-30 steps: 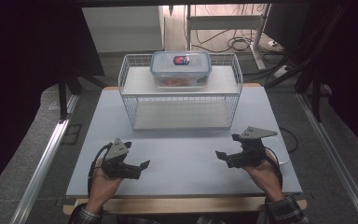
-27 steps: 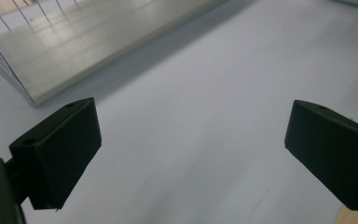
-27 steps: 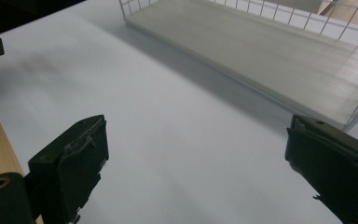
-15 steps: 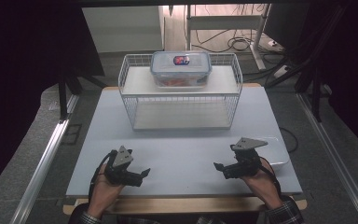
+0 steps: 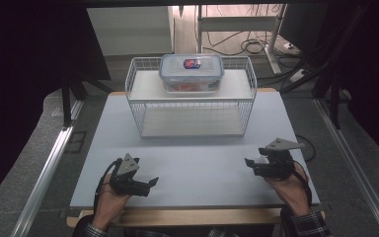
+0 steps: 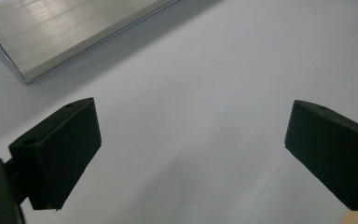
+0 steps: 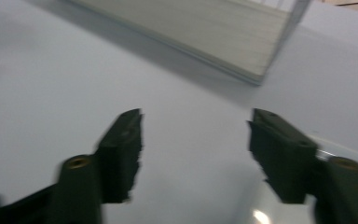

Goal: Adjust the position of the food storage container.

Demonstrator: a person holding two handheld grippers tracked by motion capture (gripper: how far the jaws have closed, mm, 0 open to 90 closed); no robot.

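A clear lidded food container (image 5: 191, 73) with a blue rim and a red-and-blue label sits on the top shelf of a white wire rack (image 5: 192, 98) at the far middle of the table. My left gripper (image 5: 150, 183) rests low near the front left edge, open, with nothing between its jaws (image 6: 191, 149). My right gripper (image 5: 250, 163) is held at the front right, also open and empty (image 7: 196, 154). Both point inward over the bare tabletop. The rack's lower shelf (image 6: 70, 32) shows in the left gripper view, and its corner (image 7: 223, 37) in the right gripper view.
The grey-white table top (image 5: 192, 158) lies between the grippers and the rack. A wooden strip (image 5: 177, 217) runs along the front edge. Metal rails (image 5: 49, 163) flank the table, and cables (image 5: 246, 47) lie on the floor behind.
Both hands have drawn back toward the front edge of the table. The left gripper sits lower and nearer the edge; the right has shifted slightly down and outward.
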